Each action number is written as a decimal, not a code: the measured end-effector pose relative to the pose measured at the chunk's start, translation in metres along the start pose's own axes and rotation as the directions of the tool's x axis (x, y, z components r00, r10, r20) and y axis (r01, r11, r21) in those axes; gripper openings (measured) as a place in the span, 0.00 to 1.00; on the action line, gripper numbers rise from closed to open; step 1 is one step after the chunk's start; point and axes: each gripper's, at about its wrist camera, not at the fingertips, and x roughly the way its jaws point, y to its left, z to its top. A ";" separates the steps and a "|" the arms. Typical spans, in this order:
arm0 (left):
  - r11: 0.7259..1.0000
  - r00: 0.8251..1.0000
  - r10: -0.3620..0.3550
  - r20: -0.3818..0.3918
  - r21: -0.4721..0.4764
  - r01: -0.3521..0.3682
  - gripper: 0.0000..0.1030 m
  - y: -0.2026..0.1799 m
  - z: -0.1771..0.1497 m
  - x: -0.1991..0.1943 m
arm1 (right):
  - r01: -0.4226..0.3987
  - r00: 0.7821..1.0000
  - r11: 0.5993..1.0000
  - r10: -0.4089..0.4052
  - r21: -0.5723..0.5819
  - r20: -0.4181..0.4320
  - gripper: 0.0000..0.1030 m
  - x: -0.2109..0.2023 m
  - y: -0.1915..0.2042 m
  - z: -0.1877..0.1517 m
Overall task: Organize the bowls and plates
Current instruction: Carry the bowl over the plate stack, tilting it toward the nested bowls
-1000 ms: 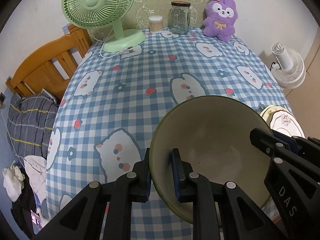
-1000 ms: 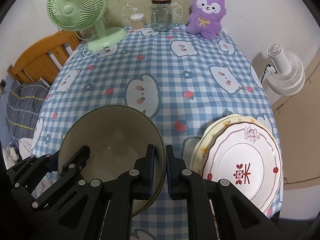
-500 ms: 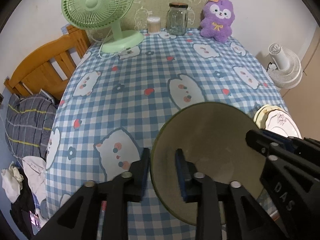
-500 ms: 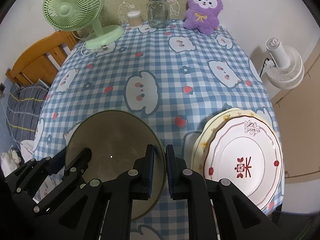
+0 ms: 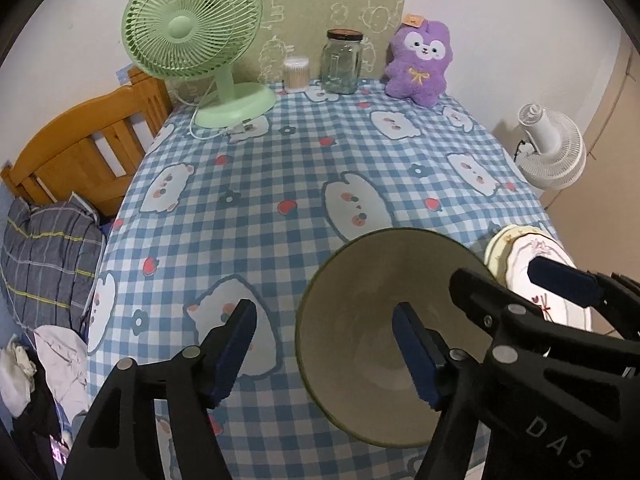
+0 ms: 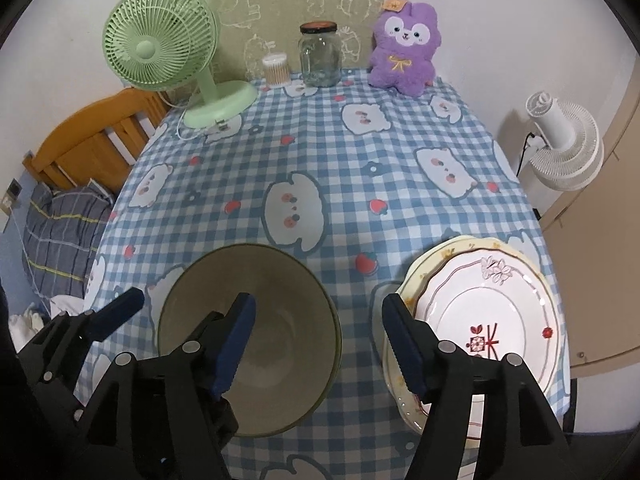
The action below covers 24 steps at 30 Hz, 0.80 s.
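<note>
An olive-green bowl (image 5: 372, 292) (image 6: 276, 292) rests upright on the checked tablecloth (image 5: 280, 160) near the front edge. My left gripper (image 5: 326, 354) straddles its left rim with jaws opening; the pads (image 5: 236, 344) stand clear of the rim. My right gripper (image 6: 320, 344) straddles the bowl's right rim, its jaws also opening, and its pads (image 6: 402, 344) touch nothing. Right of the bowl, a white plate with red flowers (image 6: 488, 320) lies on a cream scalloped plate (image 6: 440, 256). The left wrist view shows these plates (image 5: 516, 252) partly behind the right gripper.
Along the table's far edge stand a green desk fan (image 5: 192, 28), a cotton-swab tub (image 5: 296, 74), a glass jar (image 5: 343, 62) and a purple plush toy (image 5: 420, 68). A white fan (image 5: 552, 152) stands off the right side. A wooden bed frame (image 5: 80, 152) and bedding (image 5: 44, 264) lie left.
Both grippers, earlier shut on opposite rims of the bowl, have opened and let it go. The bowl has settled level on the cloth.
</note>
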 end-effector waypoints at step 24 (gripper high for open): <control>0.999 0.996 -0.031 -0.078 -0.016 0.030 0.72 0.000 -0.016 0.052 | -0.036 0.994 0.999 0.039 0.028 -0.105 0.68 0.066 -0.009 -0.009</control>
